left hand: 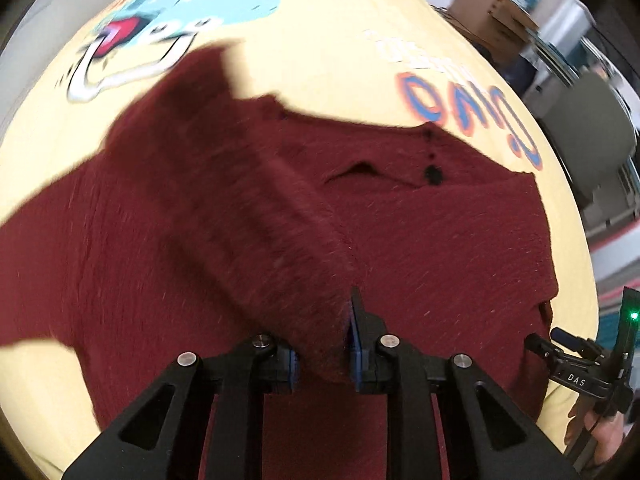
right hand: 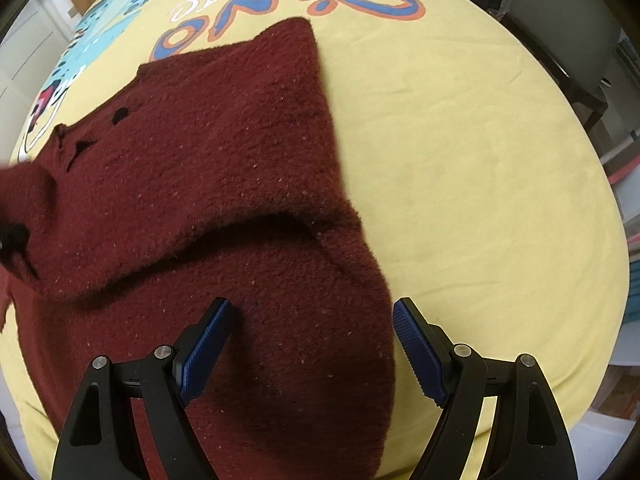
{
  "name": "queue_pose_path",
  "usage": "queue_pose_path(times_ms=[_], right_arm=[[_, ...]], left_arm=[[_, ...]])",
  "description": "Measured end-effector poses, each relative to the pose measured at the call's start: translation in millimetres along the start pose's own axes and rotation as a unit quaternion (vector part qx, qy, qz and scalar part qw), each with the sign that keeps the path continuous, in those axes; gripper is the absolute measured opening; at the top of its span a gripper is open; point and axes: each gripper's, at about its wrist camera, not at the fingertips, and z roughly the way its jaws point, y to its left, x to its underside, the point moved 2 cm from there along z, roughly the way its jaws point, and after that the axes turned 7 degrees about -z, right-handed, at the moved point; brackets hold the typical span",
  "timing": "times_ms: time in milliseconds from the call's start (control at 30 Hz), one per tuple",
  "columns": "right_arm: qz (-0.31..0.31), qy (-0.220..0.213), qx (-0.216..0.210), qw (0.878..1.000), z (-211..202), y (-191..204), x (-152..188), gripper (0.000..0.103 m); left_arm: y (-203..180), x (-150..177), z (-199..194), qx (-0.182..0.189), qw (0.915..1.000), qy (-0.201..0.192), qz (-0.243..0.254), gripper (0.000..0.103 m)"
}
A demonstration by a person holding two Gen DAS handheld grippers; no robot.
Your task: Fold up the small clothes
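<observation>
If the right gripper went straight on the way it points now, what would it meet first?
Most likely the dark red sweater: the open right gripper points steeply down at its near edge, which lies between the jaws. The yellow cloth is beneath; the gap is unclear.

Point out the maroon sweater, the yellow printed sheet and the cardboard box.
maroon sweater point(right hand: 224, 152): right wrist view, on the flat knit body.
yellow printed sheet point(right hand: 460, 184): right wrist view, on a bare plain patch right of the sweater.
cardboard box point(left hand: 480, 8): left wrist view, on its side face, upper right.
</observation>
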Motion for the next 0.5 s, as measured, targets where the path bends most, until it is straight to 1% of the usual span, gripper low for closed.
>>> queue_pose_path(times_ms=[100, 167, 233, 300, 367, 433, 467, 500], right_arm=[[-0.006, 0.005, 0.001, 1.0, 4.4, 2.4, 5.0, 0.083], [-0.014, 0.005, 0.006, 1.0, 6.9, 11.9, 8.0, 0.083], [-0.022, 0.005, 0.011, 1.0, 5.5, 13.9, 9.8, 0.083], [-0.026, 0.007, 0.015, 1.0, 6.2, 17.3, 10.2, 0.083], [-0.029, 0.008, 0.016, 0.999, 6.4, 18.3, 12.8, 0.083], [-0.033, 0.009, 0.016, 0.999, 5.3, 19.9, 14.9, 0.083], [-0.034, 0.009, 0.017, 0.999, 5.3, 22.4, 16.0, 0.083], [-0.035, 0.009, 0.017, 0.999, 4.8, 22.5, 16.9, 0.083]], left_arm=[[9.9, 7.7, 4.8, 0.001, 0.9995, 0.019, -0.024, 0.021], [22.0, 11.7, 7.6, 0.002, 0.9987, 0.036, -0.036, 0.022], [28.3, 14.2, 12.1, 0.007, 0.9973, 0.052, -0.051, 0.027], [31.0, 16.4, 13.4, 0.003, 0.9968, 0.055, -0.058, 0.032], [33.9, 17.9, 11.0, -0.005, 0.997, 0.054, -0.055, 0.041], [40.2, 20.1, 9.7, -0.019, 0.9969, 0.057, -0.05, 0.06], [42.8, 21.3, 10.7, -0.025, 0.9966, 0.06, -0.05, 0.065], [46.8, 22.6, 11.0, -0.029, 0.996, 0.067, -0.052, 0.076]])
